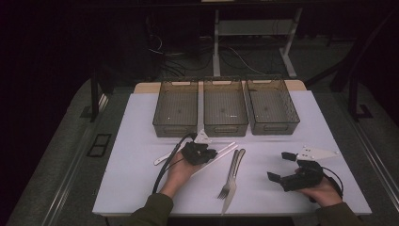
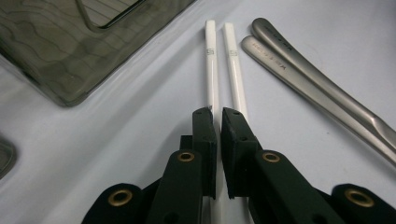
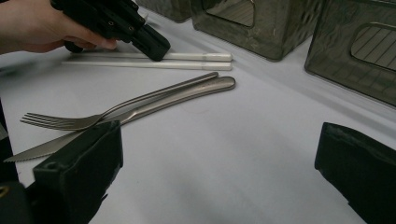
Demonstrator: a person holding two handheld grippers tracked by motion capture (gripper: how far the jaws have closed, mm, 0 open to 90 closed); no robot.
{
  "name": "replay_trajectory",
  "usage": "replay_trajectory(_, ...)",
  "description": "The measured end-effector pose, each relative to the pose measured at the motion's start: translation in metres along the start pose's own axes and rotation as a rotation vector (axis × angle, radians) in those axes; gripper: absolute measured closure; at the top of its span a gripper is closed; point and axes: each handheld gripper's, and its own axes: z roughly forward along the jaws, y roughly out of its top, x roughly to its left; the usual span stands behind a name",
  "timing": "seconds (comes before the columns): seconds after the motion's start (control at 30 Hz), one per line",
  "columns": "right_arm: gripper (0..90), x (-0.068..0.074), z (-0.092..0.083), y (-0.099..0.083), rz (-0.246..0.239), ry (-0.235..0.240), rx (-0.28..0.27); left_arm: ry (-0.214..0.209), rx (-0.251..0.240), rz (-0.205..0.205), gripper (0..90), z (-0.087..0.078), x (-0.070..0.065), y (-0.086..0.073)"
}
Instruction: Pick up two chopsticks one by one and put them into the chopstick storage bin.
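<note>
The left tongs (image 2: 218,116) were nearly closed around one of the two white chopsticks (image 2: 212,70), which lay side by side on the tabletop (image 1: 141,132) just in front of the middle bin (image 1: 225,109). Only one stick appeared to be caught, so the second stick (image 2: 236,74) could be nudged aside or left behind. The thin stick could also pivot or slip during lifting. The right tongs (image 3: 219,158) were held wide open and empty, beside the fork (image 3: 70,121) and knife (image 3: 154,105).
</note>
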Motion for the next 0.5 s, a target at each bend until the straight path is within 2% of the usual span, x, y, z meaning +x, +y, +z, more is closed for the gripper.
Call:
replay_trajectory(0.07,1.1,0.000,0.000,0.000,0.000,0.000,-0.001,-0.006,-0.002,-0.004,84.2,-0.002,-0.001,0.001)
replay_trajectory(0.1,1.1,0.000,0.000,0.000,0.000,-0.001,-0.001,-0.006,-0.006,0.006,84.2,-0.003,0.000,0.003)
replay_trajectory(0.5,1.1,0.000,0.000,0.000,-0.005,-0.003,-0.004,-0.046,-0.045,-0.013,84.2,-0.023,-0.003,0.015)
